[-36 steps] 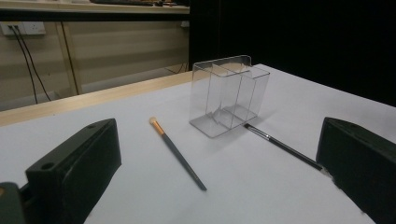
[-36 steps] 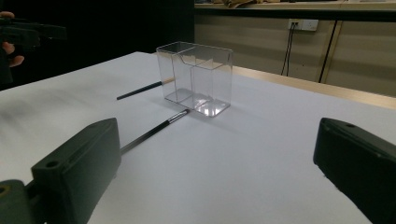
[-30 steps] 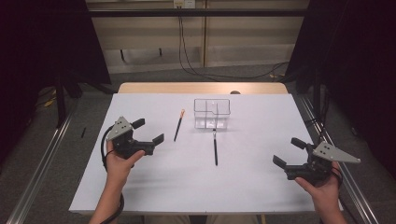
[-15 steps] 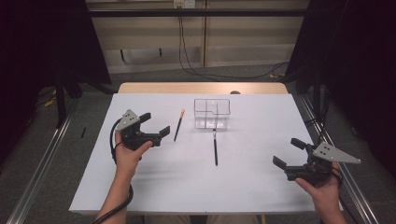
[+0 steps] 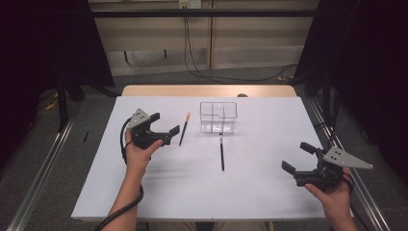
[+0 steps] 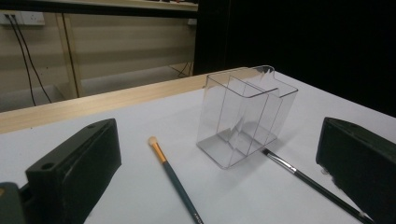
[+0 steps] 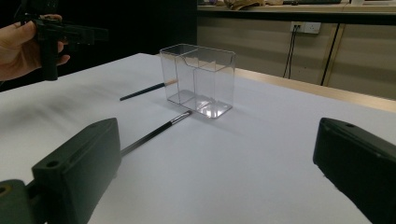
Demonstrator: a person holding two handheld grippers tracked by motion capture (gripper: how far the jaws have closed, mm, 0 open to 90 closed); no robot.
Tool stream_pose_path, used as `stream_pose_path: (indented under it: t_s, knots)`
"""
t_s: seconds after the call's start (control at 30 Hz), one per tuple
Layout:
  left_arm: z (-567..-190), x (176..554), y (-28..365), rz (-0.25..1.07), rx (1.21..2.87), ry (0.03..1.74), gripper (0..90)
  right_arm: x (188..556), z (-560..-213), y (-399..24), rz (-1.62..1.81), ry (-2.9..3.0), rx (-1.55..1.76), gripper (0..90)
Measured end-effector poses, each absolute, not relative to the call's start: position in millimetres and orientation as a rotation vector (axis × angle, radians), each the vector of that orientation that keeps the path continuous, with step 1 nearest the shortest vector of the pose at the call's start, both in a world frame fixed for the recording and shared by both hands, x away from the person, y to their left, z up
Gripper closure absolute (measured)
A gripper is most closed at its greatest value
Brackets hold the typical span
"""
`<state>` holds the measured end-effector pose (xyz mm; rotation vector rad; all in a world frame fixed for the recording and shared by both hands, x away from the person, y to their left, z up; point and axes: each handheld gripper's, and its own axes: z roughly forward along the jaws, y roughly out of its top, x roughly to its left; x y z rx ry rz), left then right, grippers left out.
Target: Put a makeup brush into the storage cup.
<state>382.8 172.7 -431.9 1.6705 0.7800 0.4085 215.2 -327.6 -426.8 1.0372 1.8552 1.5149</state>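
A clear plastic box (image 5: 219,116) with inner dividers stands upright and empty at the table's middle back, also seen as the box (image 6: 243,114) and the box (image 7: 198,79). A dark-handled brush with an orange tip (image 5: 184,129) lies left of it; the brush (image 6: 173,179) runs between my left jaws. A second black brush (image 5: 222,151) lies in front of the box. My left gripper (image 5: 166,130) is open, just left of the orange-tipped brush, holding nothing. My right gripper (image 5: 298,158) stands open at the front right, far from both brushes.
A white sheet (image 5: 260,192) covers the table, with a bare wooden strip (image 5: 207,90) along the far edge. Metal rails (image 5: 43,168) run beside the table on both sides. Cables hang by the back wall.
My left gripper has moved right and toward the back, closing in on the orange-tipped brush. The right gripper has stayed where it was.
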Motion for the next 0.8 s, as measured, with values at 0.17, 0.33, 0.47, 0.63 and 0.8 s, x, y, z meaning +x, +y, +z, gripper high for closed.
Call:
stream_pose_path:
  t_s: [0.17,0.33,0.47,0.63,0.8]
  knots:
    - [-435,391,166,0.407,1.692,0.79,0.0,215,-427,-327,1.52,1.853,1.038,0.8]
    - [-436,400,157,0.398,1.702,0.817,0.0,215,-426,-327,1.526,1.852,1.04,0.8]
    - [-438,406,151,0.392,1.718,0.848,0.0,215,-427,-327,1.523,1.857,1.035,0.8]
    - [-442,413,147,0.385,1.757,0.884,0.0,215,-427,-328,1.526,1.857,1.039,0.8]
    - [-445,419,143,0.385,1.8,0.919,0.0,216,-427,-328,1.531,1.857,1.031,0.8]
